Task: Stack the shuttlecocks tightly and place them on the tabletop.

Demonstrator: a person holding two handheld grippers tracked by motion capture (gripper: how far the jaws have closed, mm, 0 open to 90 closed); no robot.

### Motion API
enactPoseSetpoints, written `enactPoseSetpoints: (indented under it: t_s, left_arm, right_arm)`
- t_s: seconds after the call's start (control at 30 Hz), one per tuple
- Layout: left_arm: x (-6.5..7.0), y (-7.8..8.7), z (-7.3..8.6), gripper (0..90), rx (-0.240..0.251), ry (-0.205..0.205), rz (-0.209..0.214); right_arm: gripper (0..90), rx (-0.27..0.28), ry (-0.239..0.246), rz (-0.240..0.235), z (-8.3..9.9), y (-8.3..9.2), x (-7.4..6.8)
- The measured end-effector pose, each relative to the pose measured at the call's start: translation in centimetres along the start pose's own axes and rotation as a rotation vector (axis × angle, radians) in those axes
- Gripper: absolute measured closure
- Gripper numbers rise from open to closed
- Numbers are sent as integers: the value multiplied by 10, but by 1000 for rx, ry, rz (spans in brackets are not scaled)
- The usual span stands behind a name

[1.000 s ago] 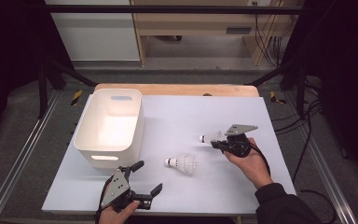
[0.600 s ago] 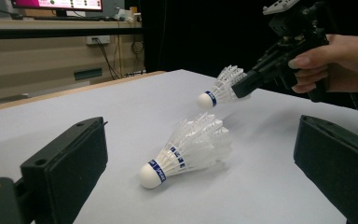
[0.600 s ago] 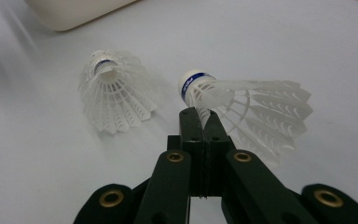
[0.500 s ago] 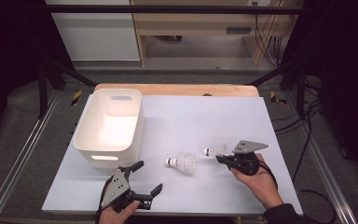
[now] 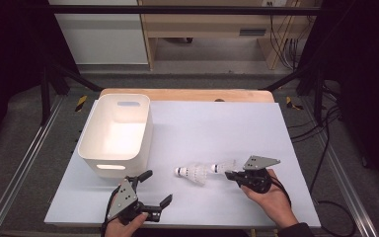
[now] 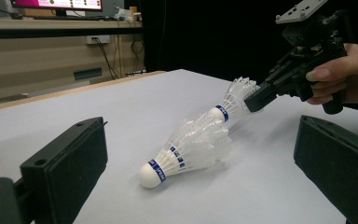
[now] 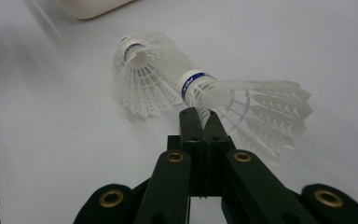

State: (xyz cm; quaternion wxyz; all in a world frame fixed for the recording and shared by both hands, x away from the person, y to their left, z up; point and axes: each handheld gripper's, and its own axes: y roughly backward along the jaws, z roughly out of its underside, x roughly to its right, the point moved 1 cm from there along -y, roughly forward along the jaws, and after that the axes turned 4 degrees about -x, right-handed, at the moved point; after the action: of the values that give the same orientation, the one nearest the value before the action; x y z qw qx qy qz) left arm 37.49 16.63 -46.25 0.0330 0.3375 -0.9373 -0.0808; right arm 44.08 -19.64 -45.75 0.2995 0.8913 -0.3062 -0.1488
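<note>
A white feather shuttlecock (image 5: 192,173) lies on its side on the white table top (image 5: 217,123), cork to the left; in the left gripper view this lying shuttlecock (image 6: 191,149) sits beyond my wide-apart black jaws. My left gripper (image 5: 157,187) rests open near the front edge, with nothing between its fingers. My right gripper (image 7: 200,116) is shut on the feather skirt of a second shuttlecock (image 7: 242,102). That held shuttlecock (image 5: 223,166) hangs low, its cork close behind the skirt of the lying one (image 7: 140,70).
A white plastic bin (image 5: 116,131) with handle slots stands at the left of the table, just behind my left gripper. A wooden board edge (image 5: 187,94) runs along the far side. Cables trail on the floor at the right.
My right gripper has carried its shuttlecock toward the front of the table and lower, up to the lying shuttlecock. The left gripper has stayed still.
</note>
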Motion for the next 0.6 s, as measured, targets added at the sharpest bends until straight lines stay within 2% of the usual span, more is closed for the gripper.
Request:
enactPoseSetpoints:
  t_s: [0.6]
  left_arm:
    - [0, 0, 0, 25, 1, 1, 1]
  right_arm:
    - [900, -21, 24, -38, -3, -17, -16]
